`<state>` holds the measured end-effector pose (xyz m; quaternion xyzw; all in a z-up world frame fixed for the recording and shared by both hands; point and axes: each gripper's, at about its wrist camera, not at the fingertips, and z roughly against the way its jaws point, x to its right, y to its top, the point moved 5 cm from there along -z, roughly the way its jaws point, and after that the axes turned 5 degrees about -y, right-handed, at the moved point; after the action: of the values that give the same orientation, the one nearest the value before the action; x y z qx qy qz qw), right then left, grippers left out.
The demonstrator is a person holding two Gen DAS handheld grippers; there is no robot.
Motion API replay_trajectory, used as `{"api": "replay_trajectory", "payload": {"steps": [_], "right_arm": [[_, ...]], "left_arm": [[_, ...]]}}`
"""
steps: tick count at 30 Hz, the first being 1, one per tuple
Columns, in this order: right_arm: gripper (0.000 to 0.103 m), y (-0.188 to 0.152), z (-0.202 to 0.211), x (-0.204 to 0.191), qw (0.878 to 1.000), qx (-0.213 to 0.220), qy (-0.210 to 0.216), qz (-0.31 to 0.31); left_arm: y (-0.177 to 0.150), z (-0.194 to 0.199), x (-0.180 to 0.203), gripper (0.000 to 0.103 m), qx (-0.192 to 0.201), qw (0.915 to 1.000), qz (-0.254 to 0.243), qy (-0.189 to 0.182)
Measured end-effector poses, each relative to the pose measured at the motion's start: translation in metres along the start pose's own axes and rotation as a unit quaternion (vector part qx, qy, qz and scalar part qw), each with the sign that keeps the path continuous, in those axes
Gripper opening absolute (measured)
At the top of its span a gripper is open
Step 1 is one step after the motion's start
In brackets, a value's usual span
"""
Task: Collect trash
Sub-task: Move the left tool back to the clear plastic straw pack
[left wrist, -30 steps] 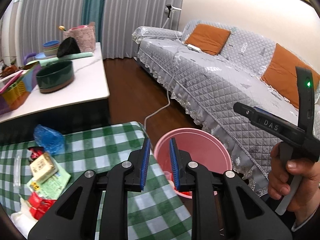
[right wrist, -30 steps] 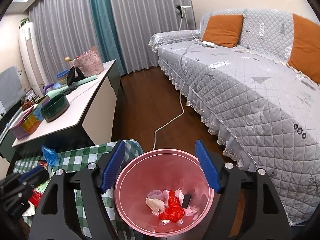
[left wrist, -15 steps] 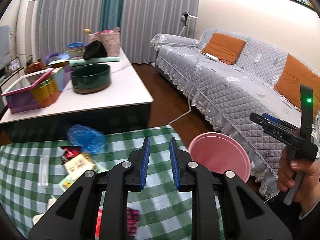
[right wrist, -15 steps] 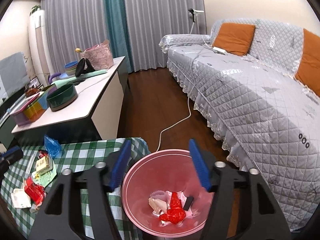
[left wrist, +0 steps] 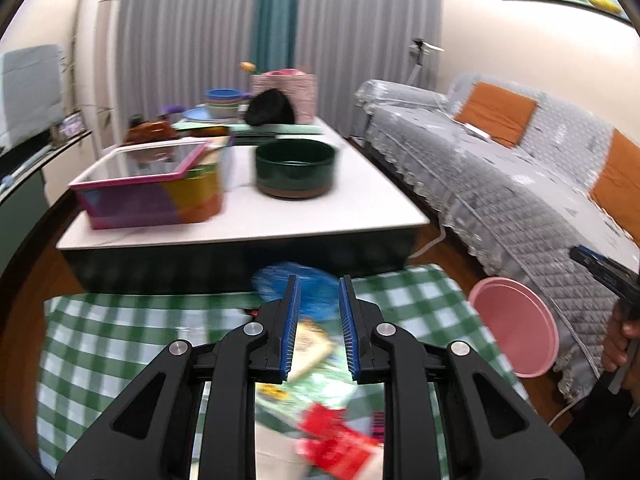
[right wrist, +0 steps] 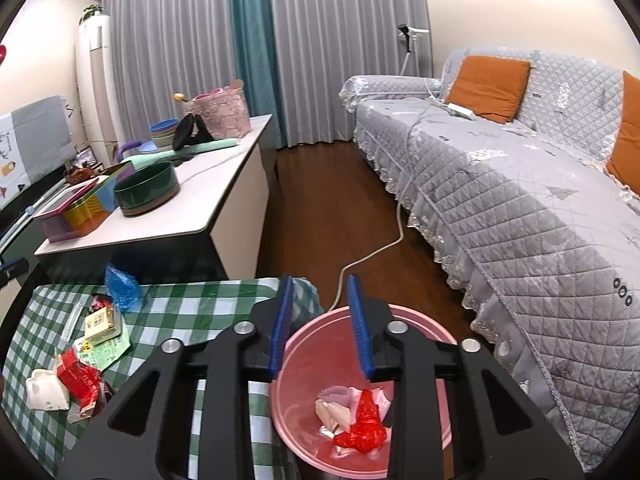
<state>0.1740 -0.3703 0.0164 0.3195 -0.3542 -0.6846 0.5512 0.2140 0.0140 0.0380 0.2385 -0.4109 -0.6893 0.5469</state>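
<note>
A pink bin [right wrist: 408, 320] stands right of the green checked table [right wrist: 188, 304], holding a red wrapper [right wrist: 362, 426] and pale scraps; it also shows in the left wrist view [left wrist: 516, 324]. My right gripper [right wrist: 320, 320] is open and empty above the bin's near rim. My left gripper [left wrist: 318, 330] is open and empty above the table's trash: a blue bag [left wrist: 312, 290], a yellow packet [left wrist: 310, 346], a green leaflet [left wrist: 320, 388] and a red wrapper [left wrist: 336, 446]. The same trash shows in the right wrist view, with the blue bag [right wrist: 122, 282] and red wrapper [right wrist: 78, 376].
A white low table [left wrist: 248, 216] behind holds a dark green bowl [left wrist: 295, 166], a colourful box [left wrist: 148, 192] and stacked dishes. A grey sofa [right wrist: 520, 184] with orange cushions fills the right. A white cable [right wrist: 380, 248] runs across the wood floor.
My left gripper has swung left from the pink bin to above the trash on the checked table. My right gripper's fingers have narrowed over the bin.
</note>
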Motion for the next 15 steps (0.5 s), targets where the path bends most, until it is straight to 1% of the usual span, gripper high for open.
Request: {"api": "replay_trajectory", "payload": {"steps": [3, 6, 11, 15], "right_arm": [[0.016, -0.001, -0.002, -0.013, 1.0, -0.001, 0.016, 0.008], [0.016, -0.003, -0.004, -0.027, 0.999, -0.005, 0.028, 0.014], [0.017, -0.003, -0.01, -0.047, 0.999, -0.01, 0.046, 0.02], [0.017, -0.002, -0.018, -0.067, 0.997, -0.013, 0.073, 0.007]], "left_arm": [[0.001, 0.002, -0.039, 0.02, 0.001, 0.9997, 0.018, 0.015], [-0.002, 0.002, -0.067, 0.02, 0.001, 0.999, 0.038, 0.023], [-0.026, -0.007, -0.116, 0.02, -0.018, 0.9947, 0.093, 0.039], [-0.044, -0.02, -0.135, 0.02, -0.037, 0.993, 0.098, 0.055]]}}
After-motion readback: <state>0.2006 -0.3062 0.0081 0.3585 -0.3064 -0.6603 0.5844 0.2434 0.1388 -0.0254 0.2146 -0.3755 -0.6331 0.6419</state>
